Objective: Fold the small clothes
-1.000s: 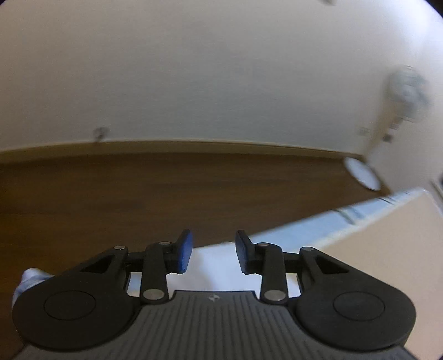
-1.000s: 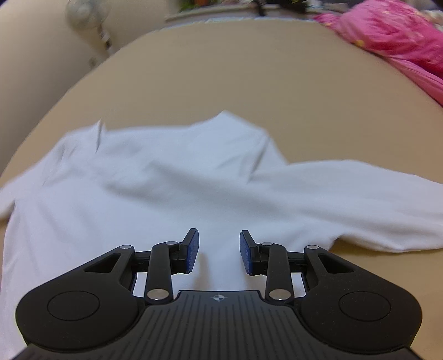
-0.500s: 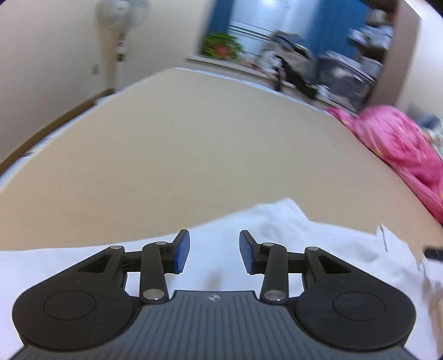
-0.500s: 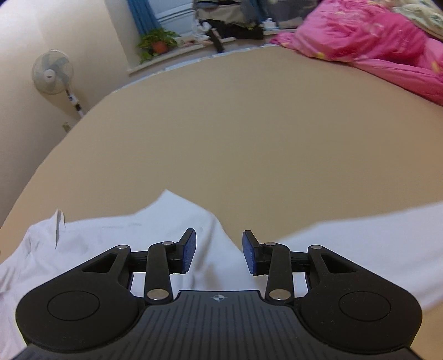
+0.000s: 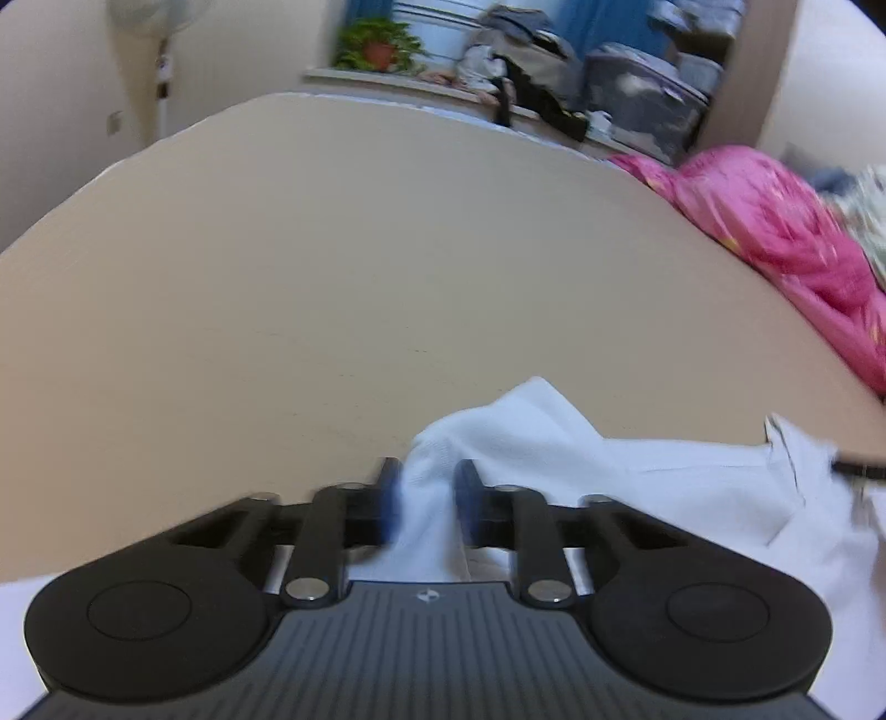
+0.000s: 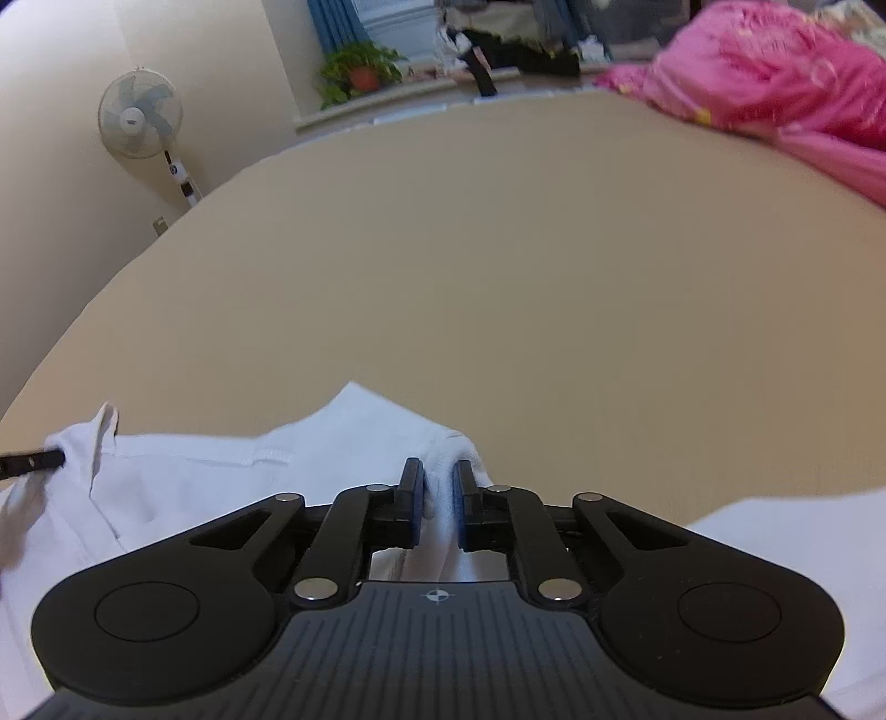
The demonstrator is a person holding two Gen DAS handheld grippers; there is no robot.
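A small white garment (image 5: 554, 443) lies spread on the tan bed (image 5: 332, 277). In the left wrist view my left gripper (image 5: 429, 498) sits at the garment's far edge. Its jaws are closing, and a raised fold of white cloth fills the gap between the pads. In the right wrist view the garment (image 6: 221, 476) stretches to the left and my right gripper (image 6: 438, 493) is closing too, pinching a ridge of the same edge. The left gripper's dark fingertip (image 6: 30, 461) shows at the far left, against the cloth.
Bare tan bed (image 6: 498, 277) runs far ahead of both grippers. A pink blanket (image 5: 775, 221) is heaped along the right side. A standing fan (image 6: 141, 119) is by the left wall. A potted plant (image 5: 376, 47) and piled bags stand on the sill behind the bed.
The left gripper swung round from the floor and wall to the bed and dropped onto the garment's edge. The right gripper slid forward to that edge. Both pairs of jaws narrowed onto cloth.
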